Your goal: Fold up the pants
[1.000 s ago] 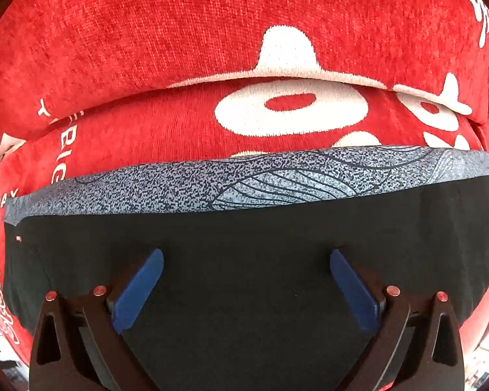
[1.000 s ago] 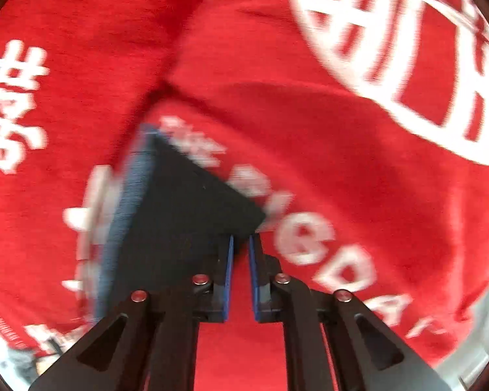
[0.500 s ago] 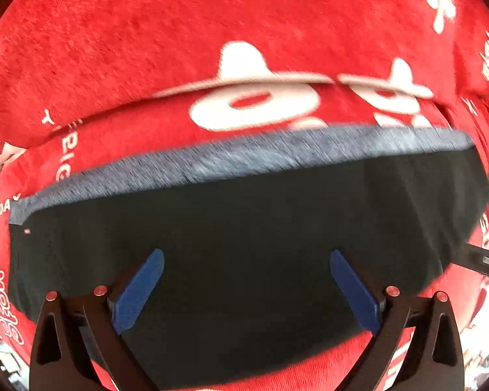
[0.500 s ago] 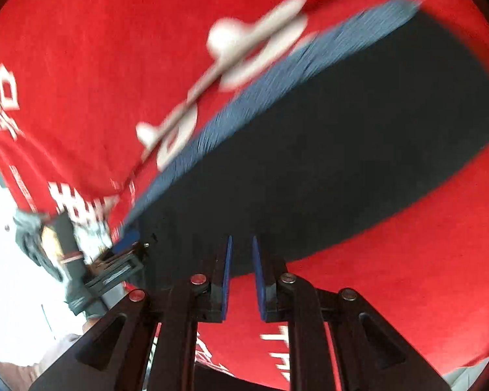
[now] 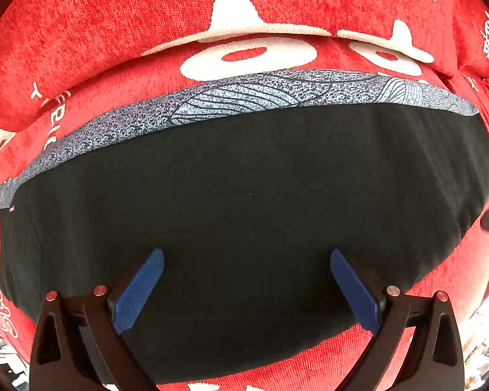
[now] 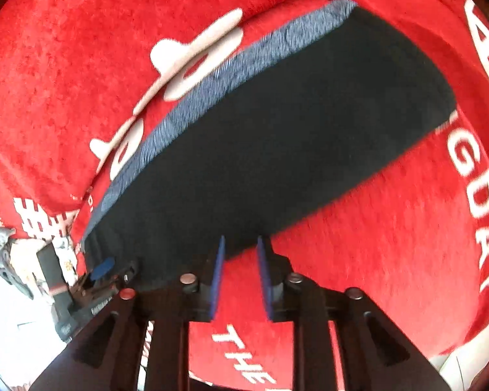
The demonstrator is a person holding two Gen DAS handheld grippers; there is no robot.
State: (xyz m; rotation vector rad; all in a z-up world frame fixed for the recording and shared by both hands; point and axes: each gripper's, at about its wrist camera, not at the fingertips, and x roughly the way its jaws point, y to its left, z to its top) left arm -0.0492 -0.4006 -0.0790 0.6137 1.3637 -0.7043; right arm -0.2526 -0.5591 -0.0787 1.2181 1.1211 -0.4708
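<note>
The pants (image 5: 244, 202) lay folded flat on the red cover (image 5: 114, 32) — patterned waistband (image 5: 244, 97) farthest from you. Your left gripper (image 5: 246, 280) hung above them, jaws wide, empty. Your right gripper (image 6: 239, 277) sat at their near edge — jaws opening, gripping nothing.

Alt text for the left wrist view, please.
Folded black pants with a grey patterned waistband lie flat on a red printed cover. The left claw hangs open above them, holding nothing.

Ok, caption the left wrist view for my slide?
Open left gripper above folded black pants, grey patterned waistband, on red blanket.
</note>
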